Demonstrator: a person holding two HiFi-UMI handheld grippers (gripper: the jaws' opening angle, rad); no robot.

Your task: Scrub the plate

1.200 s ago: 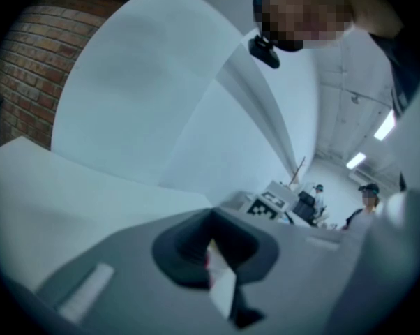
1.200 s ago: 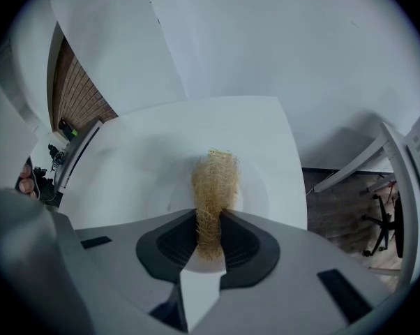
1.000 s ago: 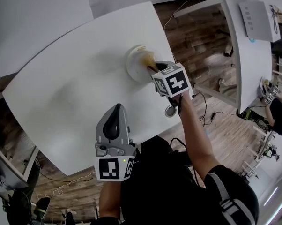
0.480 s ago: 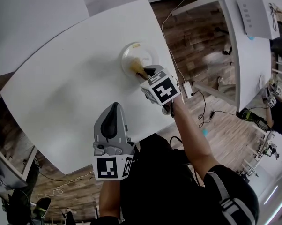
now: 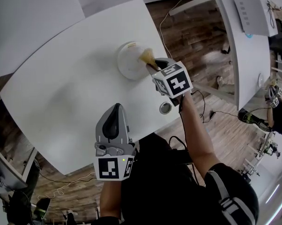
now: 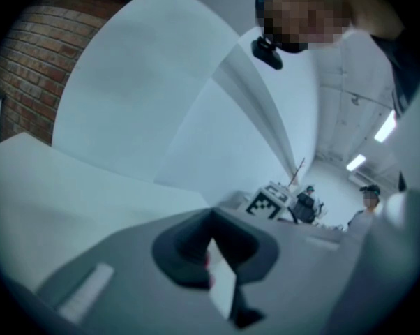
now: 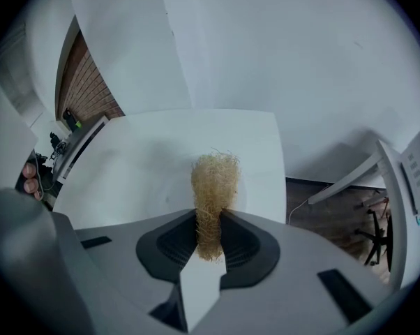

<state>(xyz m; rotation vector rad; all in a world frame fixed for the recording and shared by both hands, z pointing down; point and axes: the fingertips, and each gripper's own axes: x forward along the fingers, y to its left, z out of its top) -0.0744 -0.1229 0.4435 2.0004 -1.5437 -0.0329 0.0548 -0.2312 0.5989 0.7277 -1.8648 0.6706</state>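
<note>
A white plate [image 5: 129,61] lies on the white table [image 5: 70,93], toward its far right side. My right gripper [image 5: 152,65] is shut on a tan fibre scrubber [image 5: 147,56], whose tip rests at the plate's right rim. In the right gripper view the scrubber [image 7: 213,183] stands up between the jaws of that gripper [image 7: 211,216], over the white surface. My left gripper [image 5: 114,108] is held near my body at the table's near edge, well apart from the plate. The left gripper [image 6: 210,222] looks shut on nothing and points up at the walls.
A small round metal grommet [image 5: 165,108] sits in the table near the right gripper. Another white table [image 5: 244,55] stands to the right across wooden floor [image 5: 197,32] with cables. A person [image 5: 278,108] is at the far right.
The right gripper swept the scrubber from the plate's right side to its middle, then back to the right rim. The left gripper has stayed where it was.
</note>
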